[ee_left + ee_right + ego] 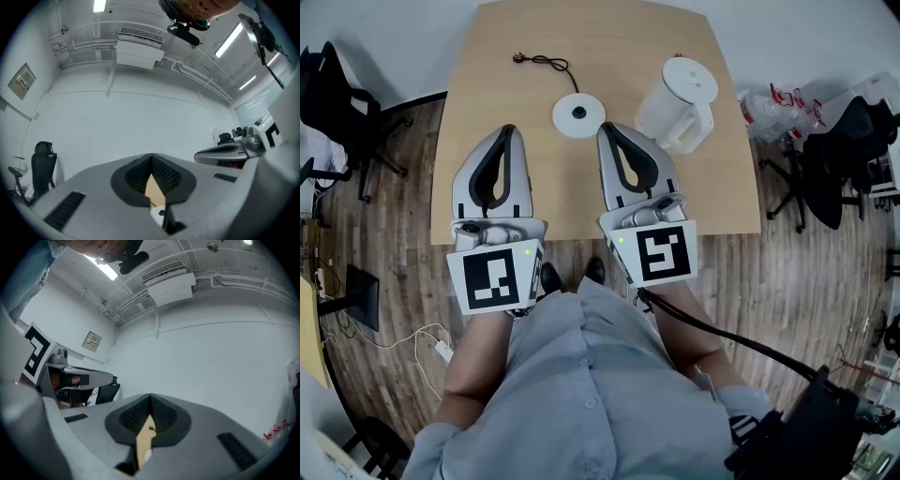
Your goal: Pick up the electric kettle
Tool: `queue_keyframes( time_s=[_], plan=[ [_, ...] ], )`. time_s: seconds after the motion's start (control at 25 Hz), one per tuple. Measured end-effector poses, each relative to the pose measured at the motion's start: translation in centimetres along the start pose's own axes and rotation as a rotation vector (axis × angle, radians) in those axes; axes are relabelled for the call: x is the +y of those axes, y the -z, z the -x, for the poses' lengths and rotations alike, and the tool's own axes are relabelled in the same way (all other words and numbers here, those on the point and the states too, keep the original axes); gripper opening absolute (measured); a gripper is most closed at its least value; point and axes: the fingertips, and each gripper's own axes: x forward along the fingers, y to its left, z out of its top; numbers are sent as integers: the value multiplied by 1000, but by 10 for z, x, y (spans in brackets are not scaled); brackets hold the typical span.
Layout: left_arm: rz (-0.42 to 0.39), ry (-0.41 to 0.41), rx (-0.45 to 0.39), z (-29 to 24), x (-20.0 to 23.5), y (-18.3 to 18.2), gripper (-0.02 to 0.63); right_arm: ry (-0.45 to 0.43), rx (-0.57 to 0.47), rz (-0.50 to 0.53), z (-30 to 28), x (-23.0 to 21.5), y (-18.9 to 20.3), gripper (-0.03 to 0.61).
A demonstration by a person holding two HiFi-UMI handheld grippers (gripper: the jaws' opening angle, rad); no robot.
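A white electric kettle (677,103) stands near the wooden surface's (609,42) far right corner. The left tongs (507,131) and right tongs (608,128), both clenched on nothing, hover above its near edge.

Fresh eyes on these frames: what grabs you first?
The left tool and right tool point side by side over the near half of the table, both shut and empty. Just past the right one stands the white kettle, off its round base, which sits mid-table with its cord trailing toward the far edge.
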Motion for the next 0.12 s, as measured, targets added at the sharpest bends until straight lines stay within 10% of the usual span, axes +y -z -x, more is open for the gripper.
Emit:
queue_keyframes(
  time_s=[0.12],
  plan=[
    [0, -5, 1, 2, 1, 1, 0, -5, 0, 4, 0, 3, 1, 2]
  ],
)
